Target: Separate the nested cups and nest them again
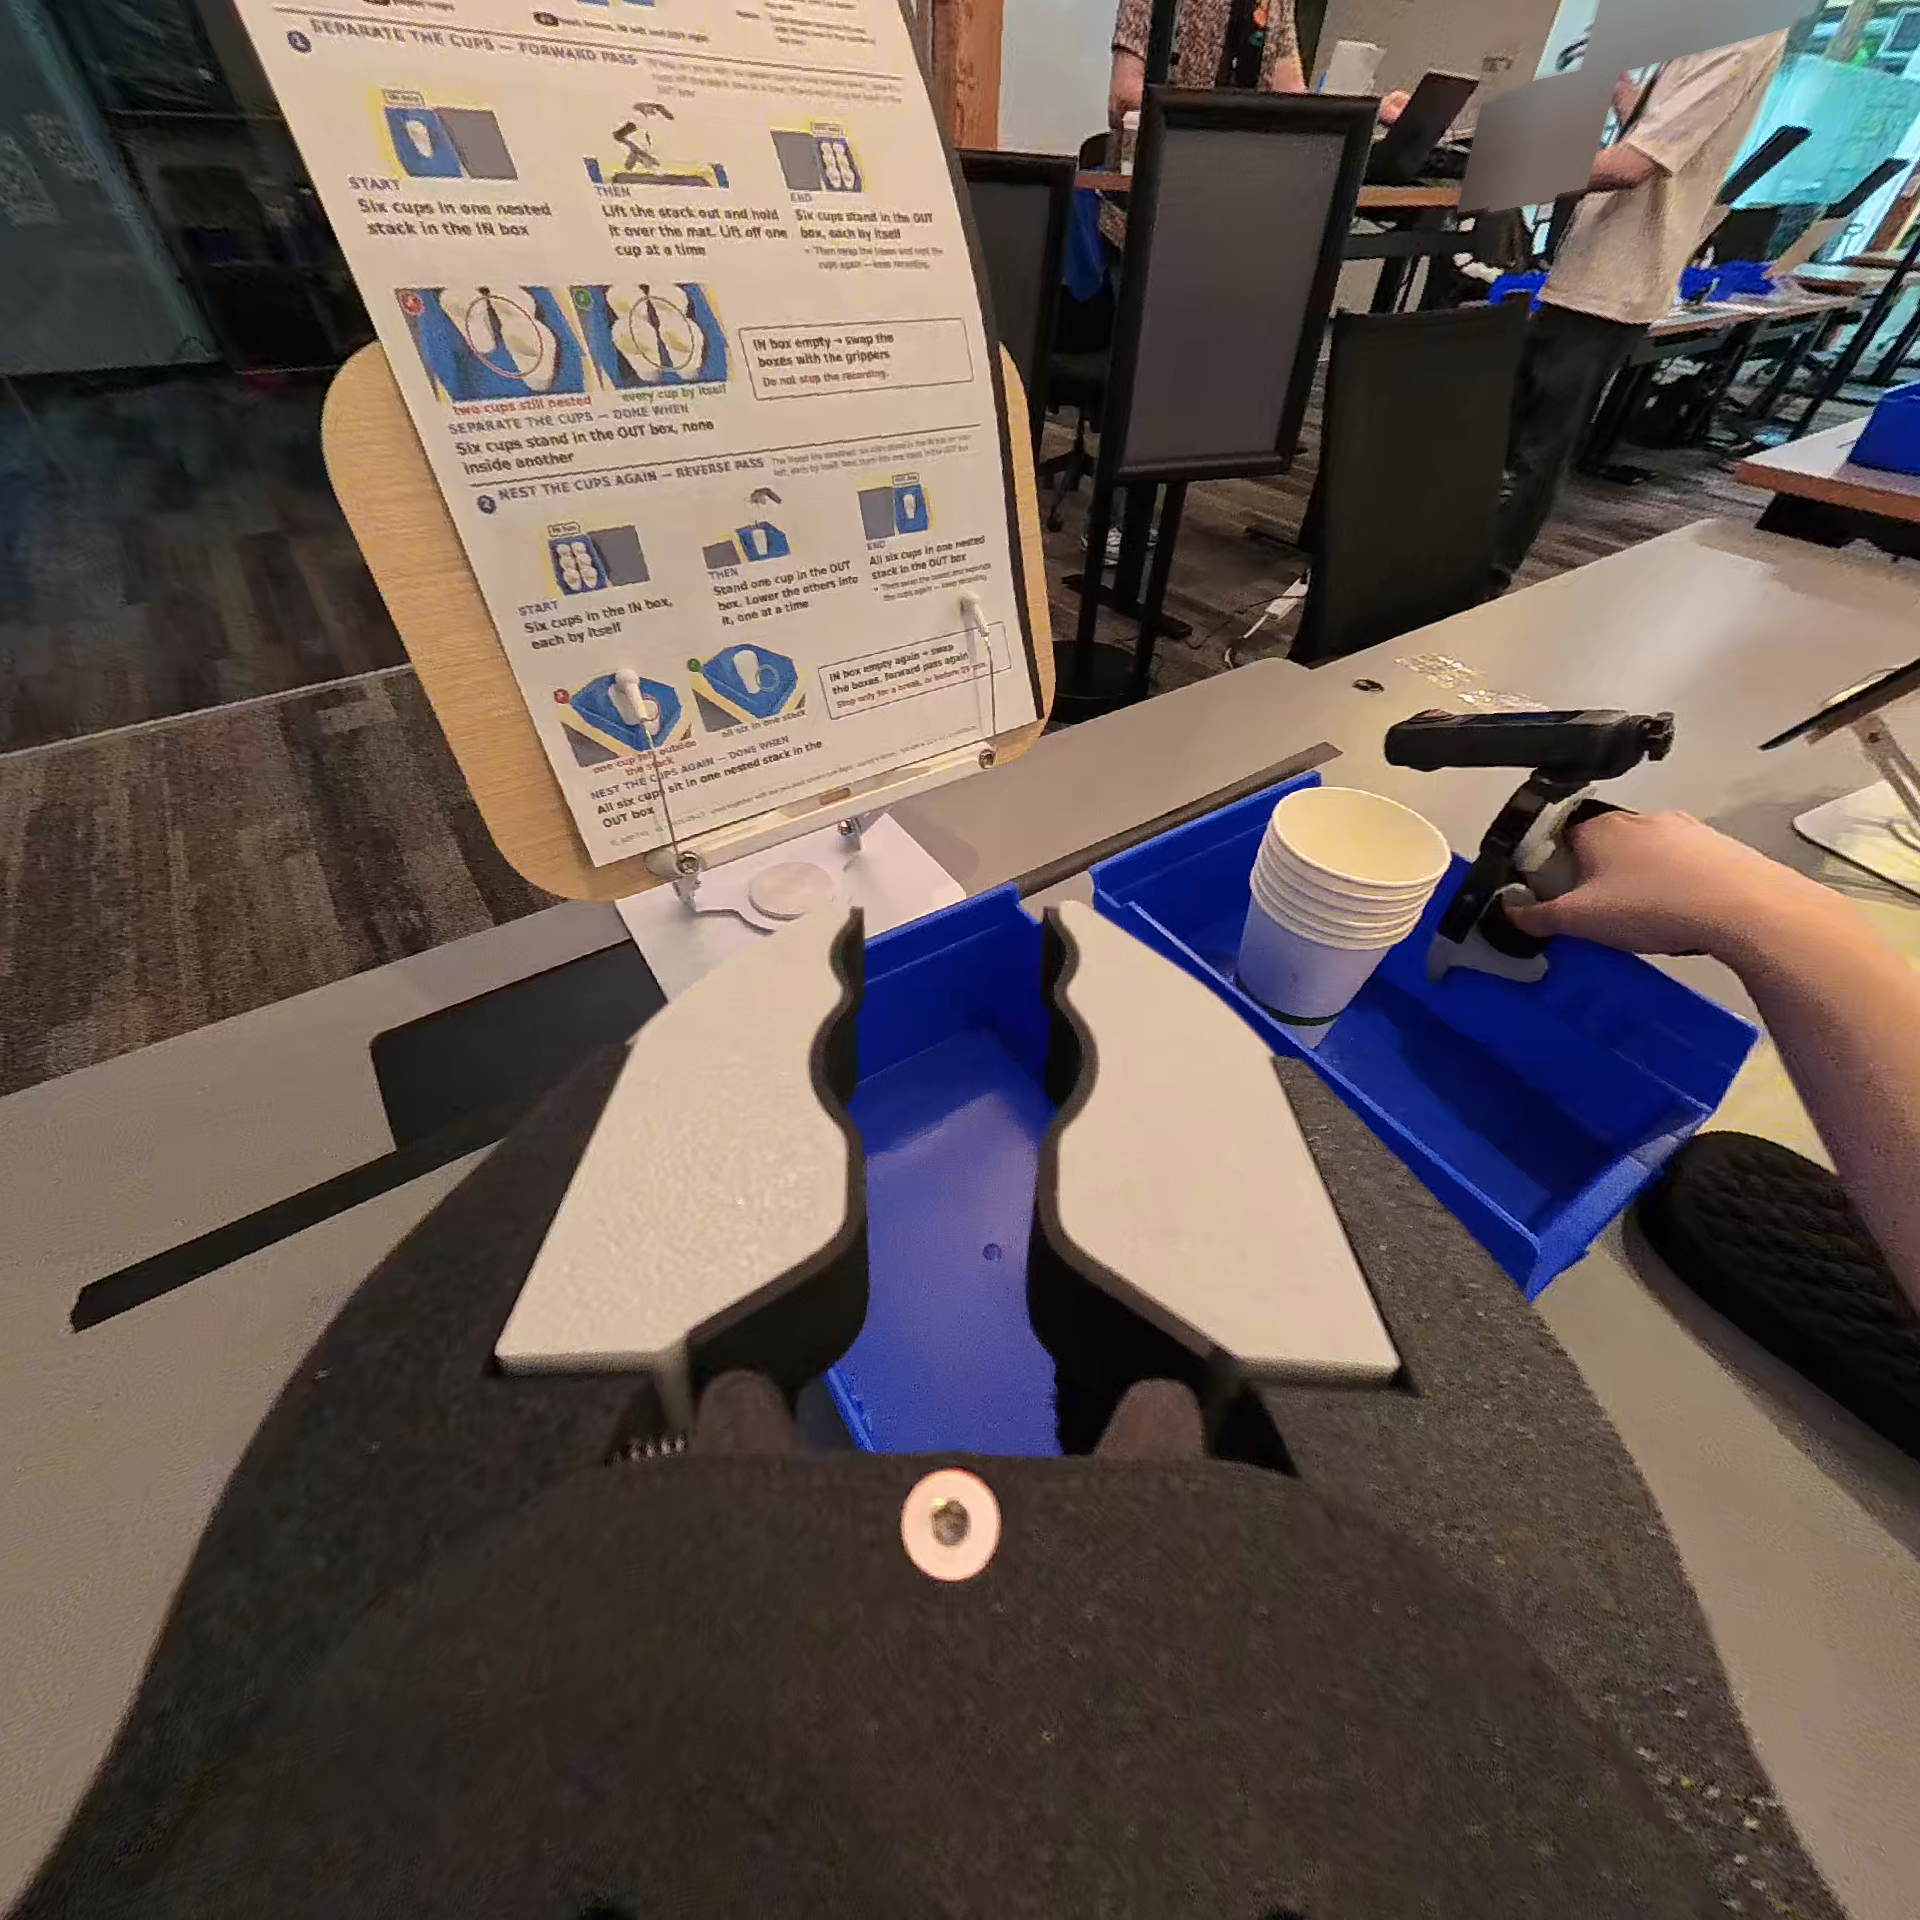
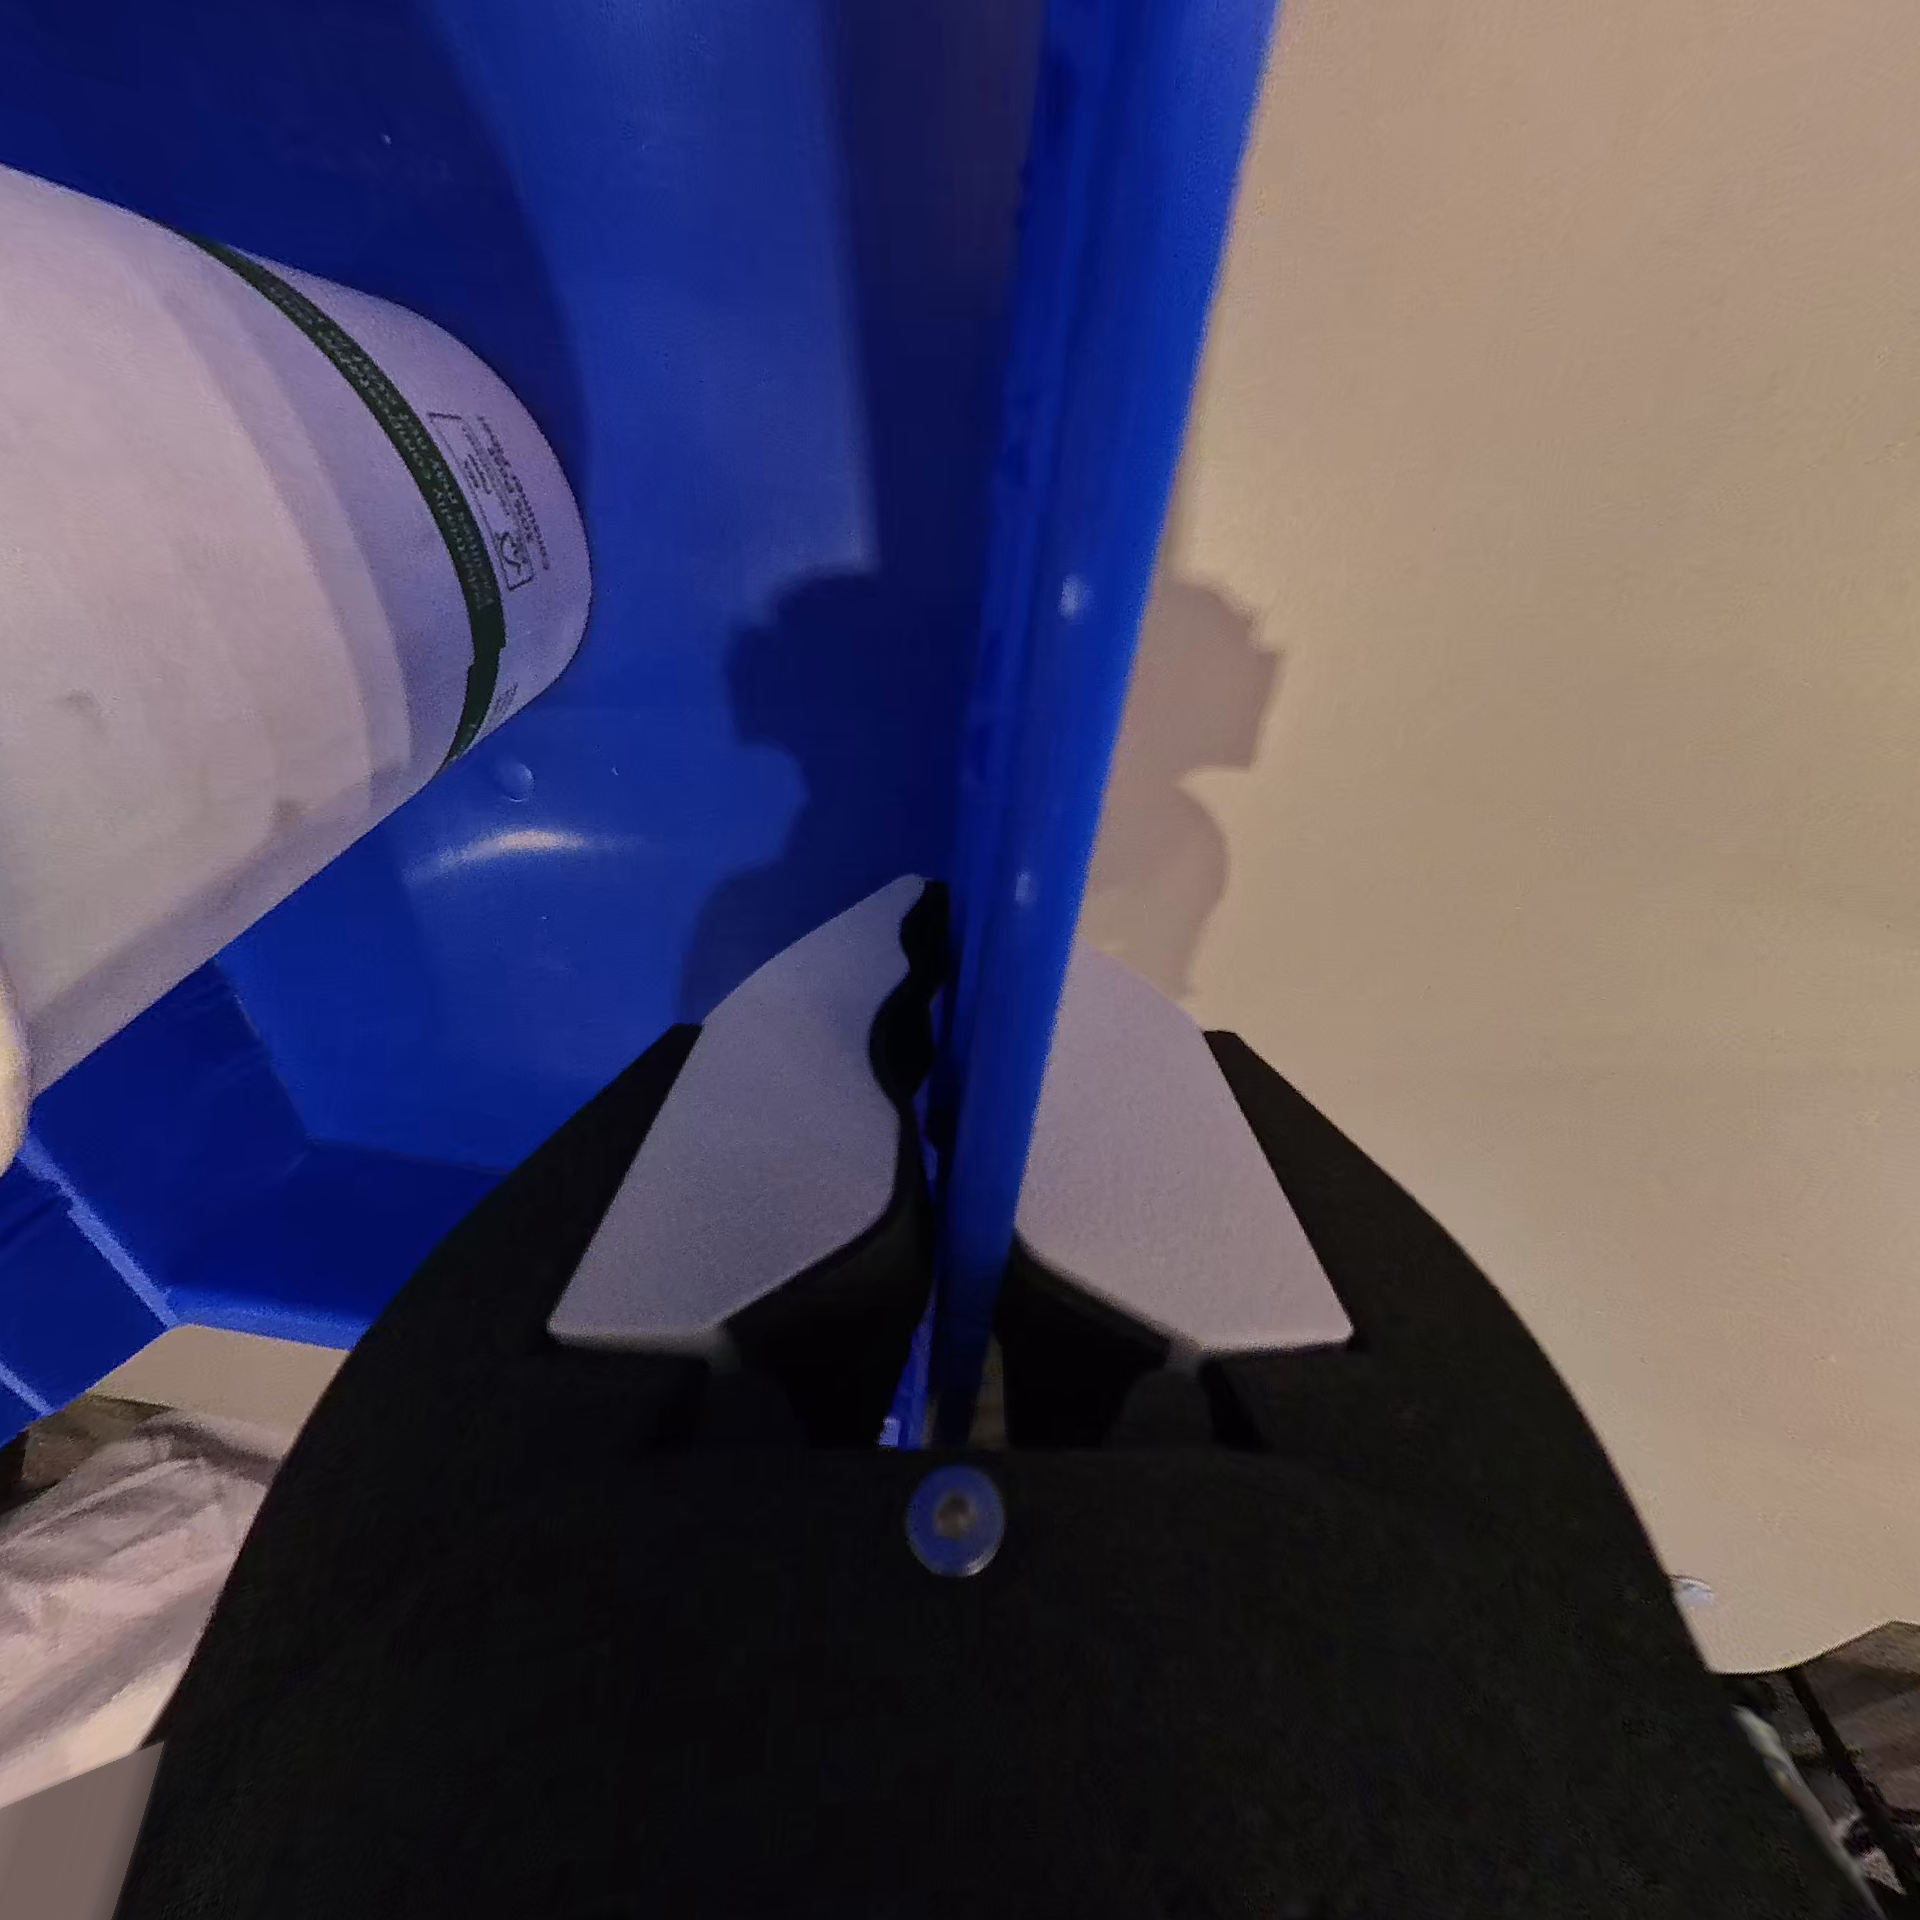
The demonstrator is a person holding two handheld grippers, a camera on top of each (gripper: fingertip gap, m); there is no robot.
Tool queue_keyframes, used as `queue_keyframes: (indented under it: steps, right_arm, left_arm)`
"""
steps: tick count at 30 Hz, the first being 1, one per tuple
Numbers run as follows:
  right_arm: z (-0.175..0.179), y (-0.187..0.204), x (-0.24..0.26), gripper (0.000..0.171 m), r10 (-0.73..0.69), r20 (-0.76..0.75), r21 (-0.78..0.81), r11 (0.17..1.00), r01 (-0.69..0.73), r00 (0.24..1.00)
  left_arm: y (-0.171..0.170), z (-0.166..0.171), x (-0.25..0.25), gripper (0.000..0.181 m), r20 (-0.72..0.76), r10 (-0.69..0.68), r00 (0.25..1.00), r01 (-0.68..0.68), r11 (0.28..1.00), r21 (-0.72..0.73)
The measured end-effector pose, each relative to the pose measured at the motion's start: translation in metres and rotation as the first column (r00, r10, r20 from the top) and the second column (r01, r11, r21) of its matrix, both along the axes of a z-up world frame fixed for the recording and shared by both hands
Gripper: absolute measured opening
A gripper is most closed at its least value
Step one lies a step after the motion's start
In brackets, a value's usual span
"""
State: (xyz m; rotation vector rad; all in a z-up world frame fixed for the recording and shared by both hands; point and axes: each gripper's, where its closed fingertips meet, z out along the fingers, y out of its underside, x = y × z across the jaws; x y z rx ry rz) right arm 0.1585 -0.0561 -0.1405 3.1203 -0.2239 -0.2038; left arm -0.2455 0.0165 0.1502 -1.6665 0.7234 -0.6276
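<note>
Right now we hold our left gripper [image 1: 951, 1023] above an empty blue bin [image 1: 940, 1195], its jaws a narrow way apart with nothing between them. Through the gap we see the bin's bare floor. Just to the right sits a second blue bin [image 1: 1496, 1122], and the stack of nested white cups [image 1: 1335, 904] stands in its far end, leaning a little. Our right gripper [image 2: 961, 1049] reaches into that second bin near the cups, its jaws pinched on the bin's side wall [image 2: 1039, 727], one finger inside and one outside. From the right wrist view, the bottom cup, with its dark green band, fills the left side. Both bins rest on a grey table [image 1: 1714, 613], and behind them an instruction sheet [image 1: 665, 416] leans on a wooden stand.
</note>
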Motion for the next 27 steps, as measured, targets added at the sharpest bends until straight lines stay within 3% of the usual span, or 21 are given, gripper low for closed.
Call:
queue_keyframes:
  steps: [16, 27]
  right_arm:
    - [0.001, -0.005, -0.002, 0.004, -0.081, -0.011, -0.023, 0.996, 0.08, 0.997]
    - [0.008, -0.02, 0.03, 0.005, -0.1, -0.034, -0.015, 0.995, 0.1, 0.994]
  left_arm:
    - [-0.007, 0.013, -0.018, 0.031, 0.102, -0.073, 0.992, 0.075, 0.997, -0.016]
    - [-0.001, 0.015, -0.031, 0.032, 0.129, -0.068, 0.989, 0.072, 0.997, -0.029]
